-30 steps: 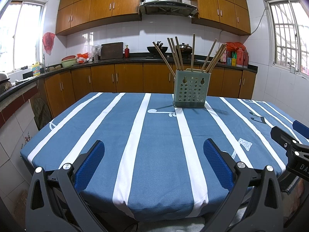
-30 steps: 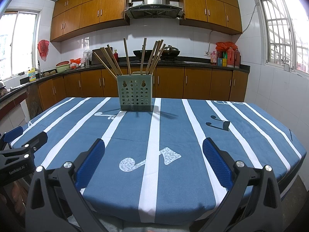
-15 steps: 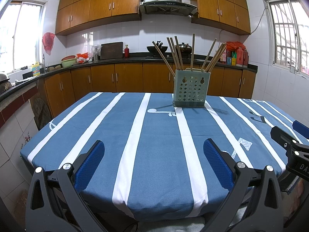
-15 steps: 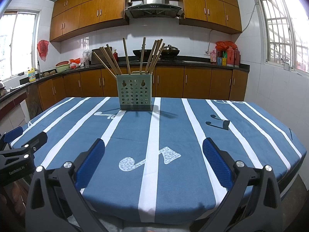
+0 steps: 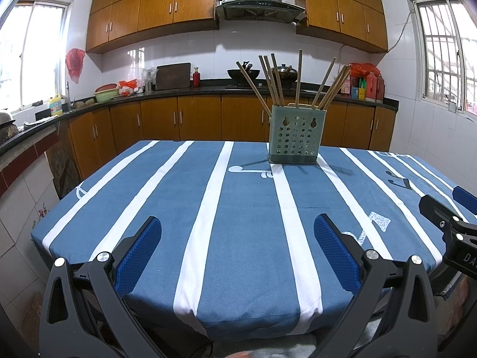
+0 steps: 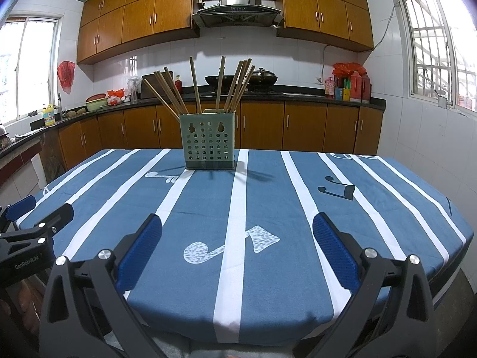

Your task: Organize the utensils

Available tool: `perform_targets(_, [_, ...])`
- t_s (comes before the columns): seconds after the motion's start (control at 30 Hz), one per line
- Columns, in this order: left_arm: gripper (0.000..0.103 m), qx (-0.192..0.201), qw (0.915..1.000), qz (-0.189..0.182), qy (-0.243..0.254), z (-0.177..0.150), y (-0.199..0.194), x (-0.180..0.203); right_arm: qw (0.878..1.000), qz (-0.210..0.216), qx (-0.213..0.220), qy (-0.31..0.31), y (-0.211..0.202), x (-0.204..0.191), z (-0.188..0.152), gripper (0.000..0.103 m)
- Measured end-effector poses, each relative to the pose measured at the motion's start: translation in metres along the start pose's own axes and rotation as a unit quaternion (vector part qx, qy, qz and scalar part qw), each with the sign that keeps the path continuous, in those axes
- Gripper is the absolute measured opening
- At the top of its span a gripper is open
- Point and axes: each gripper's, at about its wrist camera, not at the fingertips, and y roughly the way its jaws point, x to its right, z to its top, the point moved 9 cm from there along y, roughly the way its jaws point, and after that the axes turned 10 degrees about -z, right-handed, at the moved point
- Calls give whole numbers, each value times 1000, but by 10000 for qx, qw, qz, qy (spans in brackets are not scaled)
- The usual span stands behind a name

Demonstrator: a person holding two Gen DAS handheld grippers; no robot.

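Note:
A green perforated utensil holder [image 5: 293, 134] stands upright on the far part of the blue striped tablecloth [image 5: 238, 208]; it also shows in the right wrist view [image 6: 209, 140]. Several wooden chopsticks [image 5: 274, 80] stand in it, fanned out, also in the right wrist view [image 6: 235, 86]. My left gripper [image 5: 238, 244] is open and empty over the table's near edge. My right gripper [image 6: 237, 243] is open and empty over the near edge too. Each gripper shows at the side of the other's view: the right one [image 5: 456, 223], the left one [image 6: 32, 226].
The table [image 6: 387, 208] is covered by a blue cloth with white stripes and music notes. Kitchen counters [image 5: 149, 95] with bottles, bowls and a wok run along the back wall. Tiled wall and window are at the right [image 6: 432, 59].

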Motion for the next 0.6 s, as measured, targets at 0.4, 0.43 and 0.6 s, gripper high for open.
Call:
perform_targets(0.4, [101, -15, 10000, -16, 27, 0, 0, 1, 10000, 1, -8, 1, -1, -1, -3, 99])
perform_targets(0.43, [101, -17, 10000, -18, 29, 0, 0, 1, 10000, 0, -9, 1, 0, -1, -2, 99])
perform_targets(0.6, [101, -22, 10000, -20, 28, -1, -1, 1, 10000, 3, -14, 1, 0, -1, -4, 99])
